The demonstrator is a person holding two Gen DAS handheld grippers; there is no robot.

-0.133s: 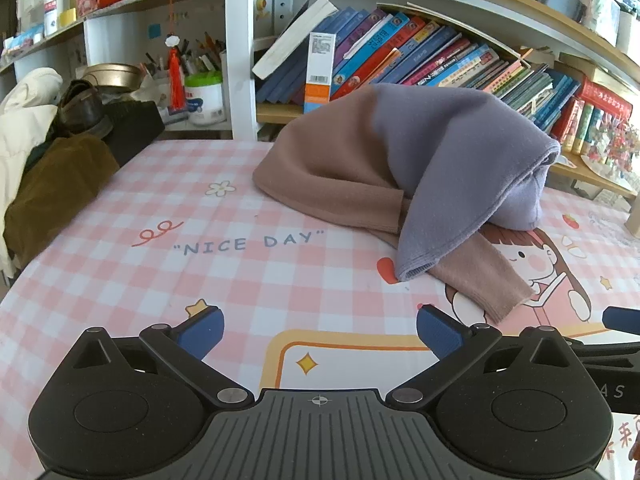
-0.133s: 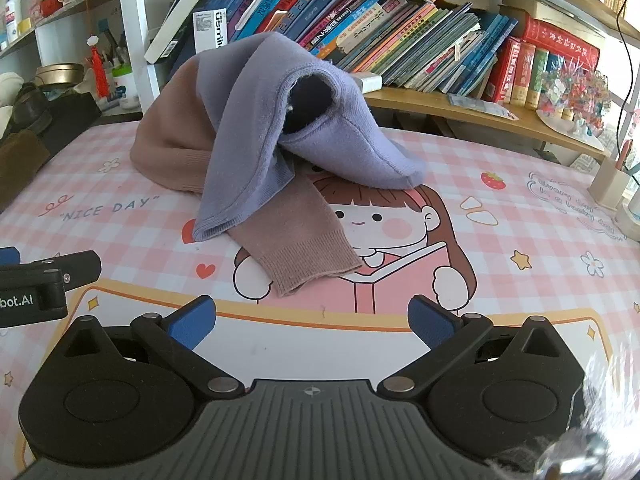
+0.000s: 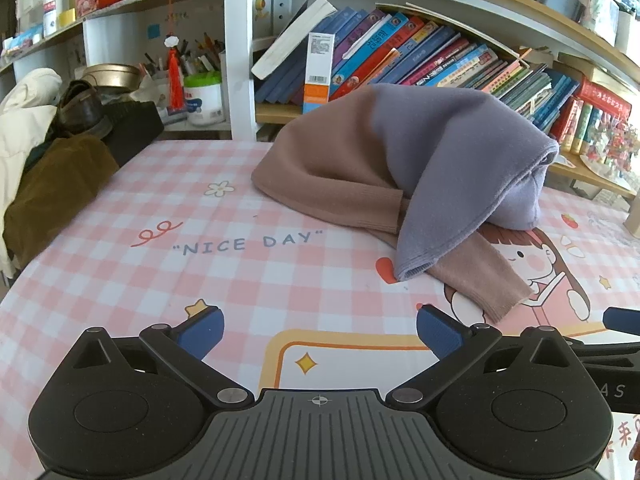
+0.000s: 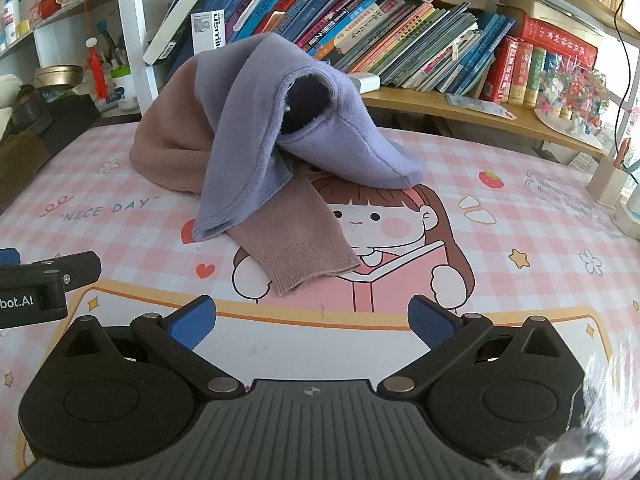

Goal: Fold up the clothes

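A brown and lilac knit sweater (image 3: pixel 400 168) lies in a crumpled heap on the pink checked tablecloth (image 3: pixel 200 248), one brown sleeve cuff (image 3: pixel 500 300) stretched toward me. It also shows in the right wrist view (image 4: pixel 256 148), with its cuff (image 4: pixel 308 268) nearest. My left gripper (image 3: pixel 318 336) is open and empty, low over the cloth, short of the sweater. My right gripper (image 4: pixel 312 320) is open and empty, just in front of the cuff. The left gripper's side shows at the left edge of the right wrist view (image 4: pixel 44 280).
A bookshelf full of books (image 3: pixel 420 60) runs behind the table. Dark and white clothes and a shoe (image 3: pixel 60 140) pile at the table's left edge. A pen holder (image 4: pixel 608 184) stands at the far right.
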